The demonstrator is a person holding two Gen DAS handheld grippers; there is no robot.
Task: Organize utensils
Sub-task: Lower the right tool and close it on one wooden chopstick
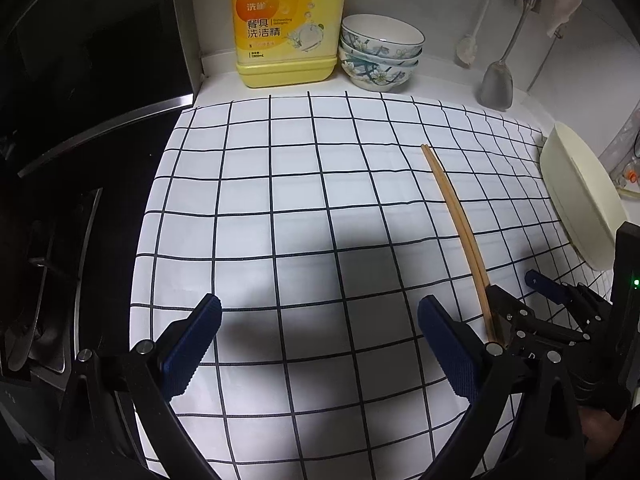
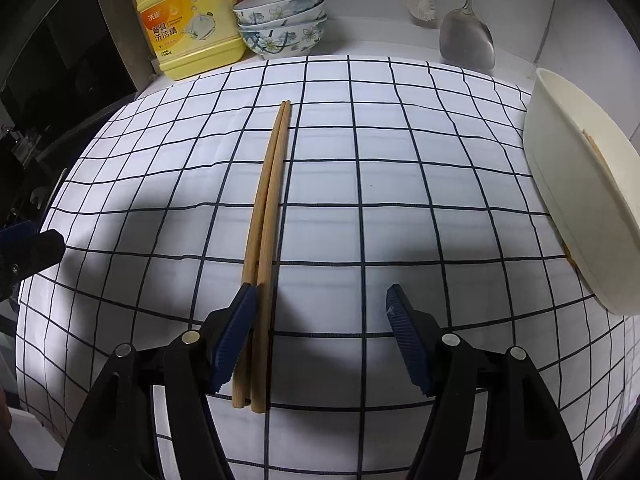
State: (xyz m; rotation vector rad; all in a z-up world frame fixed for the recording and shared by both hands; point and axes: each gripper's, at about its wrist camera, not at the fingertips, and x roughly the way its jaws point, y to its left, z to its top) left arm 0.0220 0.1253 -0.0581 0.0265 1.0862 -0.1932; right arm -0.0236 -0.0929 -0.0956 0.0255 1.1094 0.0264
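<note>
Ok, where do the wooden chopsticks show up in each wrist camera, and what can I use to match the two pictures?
Left wrist view: the chopsticks lie right of centre on the checked cloth, running down to the right gripper at the lower right.
Right wrist view: the chopsticks lie in the middle, near ends between the open right gripper's jaws, against the left pad.
Shared landmark: the yellow detergent bottle beside the stacked bowls.

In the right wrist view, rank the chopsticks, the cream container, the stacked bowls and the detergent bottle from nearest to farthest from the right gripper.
From the right gripper:
1. Chopsticks, lying between its open fingers, against the left one.
2. Cream container, at the right edge of the cloth.
3. Stacked bowls and detergent bottle, at the back by the wall; too close to call.
</note>
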